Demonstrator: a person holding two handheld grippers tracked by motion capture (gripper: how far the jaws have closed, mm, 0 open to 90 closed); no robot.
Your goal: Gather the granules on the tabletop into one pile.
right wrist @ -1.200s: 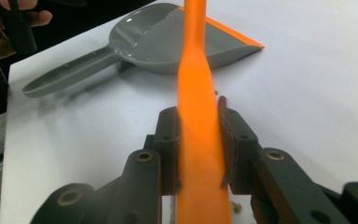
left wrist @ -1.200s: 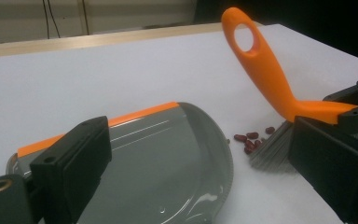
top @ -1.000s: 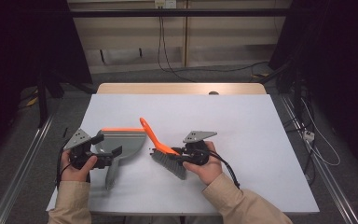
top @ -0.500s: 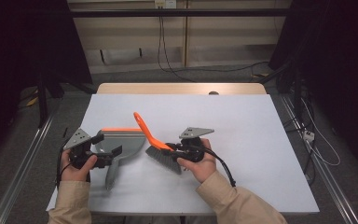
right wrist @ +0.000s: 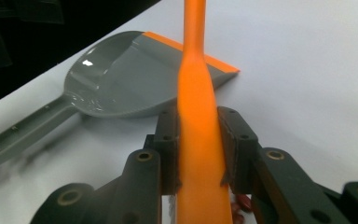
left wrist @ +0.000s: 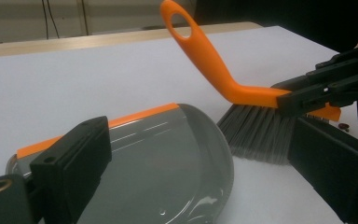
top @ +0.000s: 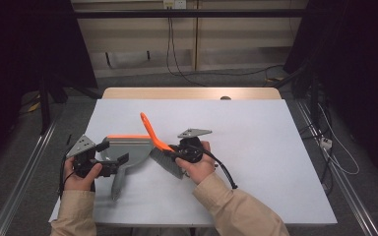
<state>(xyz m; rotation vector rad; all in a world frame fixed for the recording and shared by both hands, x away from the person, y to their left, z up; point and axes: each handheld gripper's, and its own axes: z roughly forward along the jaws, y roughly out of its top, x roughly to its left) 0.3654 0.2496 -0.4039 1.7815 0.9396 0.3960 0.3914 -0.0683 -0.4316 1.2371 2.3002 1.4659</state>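
Right now the right gripper has its fingers clenched on the orange brush, bristles on the desk just beside the grey dustpan. Left gripper straddles the dustpan, fingers released. Small red bits lie by the bristles.

Tan sleeves on both forearms. Grippers black, left and right, each topped by a grey three-cornered plate; brass-ringed screw holes, black trailing cable.

A lab – a rigged test bay.
A white table stood between floor rails, with cables trailing – dark curtains around.
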